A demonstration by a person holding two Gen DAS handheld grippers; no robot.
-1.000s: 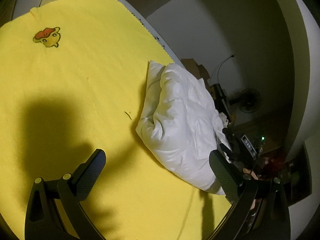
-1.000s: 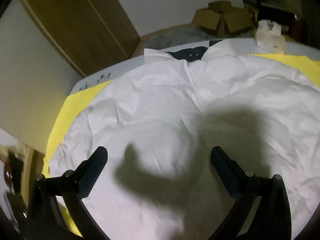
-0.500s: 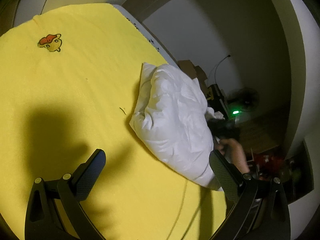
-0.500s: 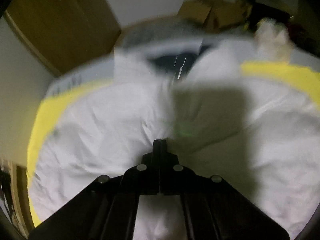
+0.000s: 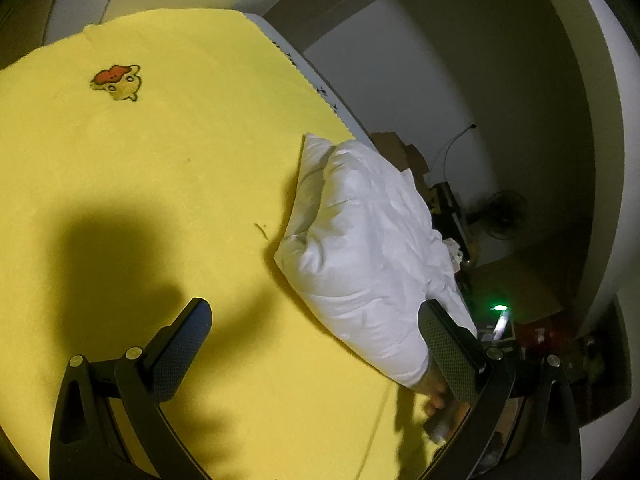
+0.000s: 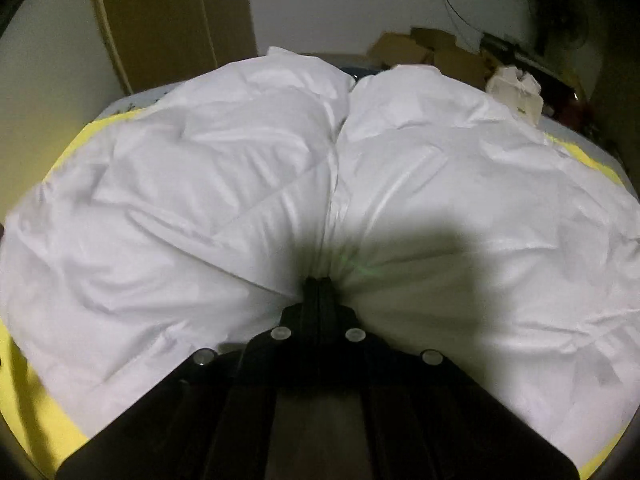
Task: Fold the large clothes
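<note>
Yellow blanket [image 5: 168, 208] is spread over the bed and fills most of the left wrist view; a small duck motif [image 5: 118, 82] is seen far ahead and left of the left gripper [image 5: 314, 346].

Left gripper: jaws are spread wide, nothing is held between them, and bare blanket is framed in the gap. White padded garment [image 5: 372, 248] is bunched ahead and to the right of that gripper, its near end reaching the right finger [image 5: 448, 348]. Just below that end a hand [image 5: 434, 394] is partly seen beside the right finger; what it grips is too hidden to tell.

Only in the left view: the duck motif, the open stretch of blanket, a green light [image 5: 499, 308] and a fan [image 5: 500, 220] in the dark corner to the right.

Only in the right view: the garment [image 6: 200, 200] seen from close above, puffed into two lobes split by a seam running straight ahead of the right gripper [image 6: 318, 282]. Right gripper: jaws are clamped together on a pinch of the white fabric at that seam, with creases radiating from the tips. Yellow strips are left visible only at the frame edges.

Containers: cardboard boxes [image 6: 424, 50] are stacked on the floor beyond the bed, ahead and right of the right gripper; contents cannot be made out. A white lumpy object [image 6: 514, 88] is seen beside them, unidentifiable.
</note>
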